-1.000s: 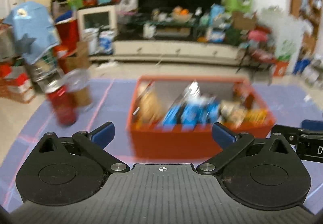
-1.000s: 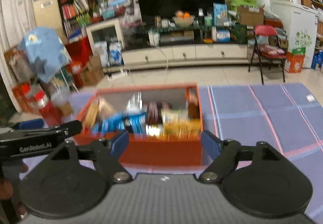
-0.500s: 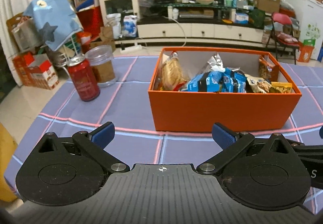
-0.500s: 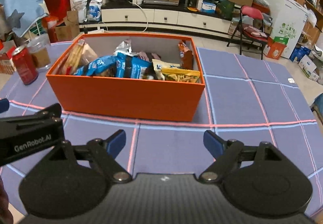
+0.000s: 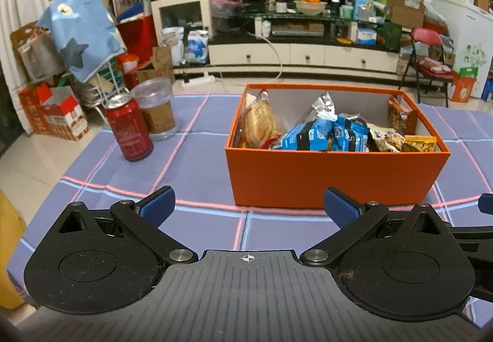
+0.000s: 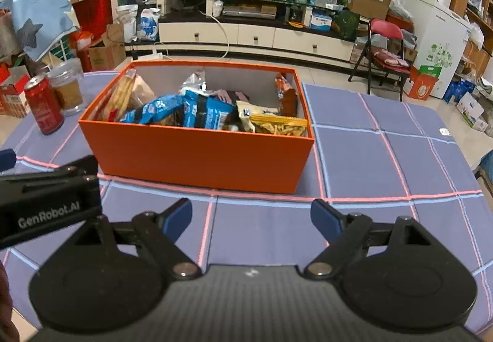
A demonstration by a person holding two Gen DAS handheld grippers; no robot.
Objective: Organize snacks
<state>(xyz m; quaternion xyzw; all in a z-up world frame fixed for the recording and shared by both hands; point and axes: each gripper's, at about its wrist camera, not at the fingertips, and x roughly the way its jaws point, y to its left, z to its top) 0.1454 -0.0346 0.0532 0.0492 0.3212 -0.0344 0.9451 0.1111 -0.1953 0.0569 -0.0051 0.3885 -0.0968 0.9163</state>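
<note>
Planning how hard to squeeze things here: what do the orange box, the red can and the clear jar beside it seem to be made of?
Orange box: likely matte cardboard, with thin straight walls, crisp edges and a grey inside.
Red can: probably metal, given its silvery top rim and glossy printed side.
Clear jar: transparent and shiny, either glass or hard plastic; the pictures cannot settle which.

- The box [image 5: 336, 178], straight ahead of the left gripper's [image 5: 248, 206] jaws, is bright orange outside with pale grey inner walls.
- The tabletop [image 6: 369, 157] cloth under both pairs of jaws is violet-blue, checked with pink and light blue lines.
- The snack packets [image 6: 197, 110] in the box are mostly blue and black; one at the right end [image 6: 279, 124] is yellow, perhaps showing golden sticks.
- The can [image 5: 129, 129], ahead and left of the left jaws, is red with a silver top.
- The gripper pads [image 6: 175, 215] are dark blue on black arms.
</note>
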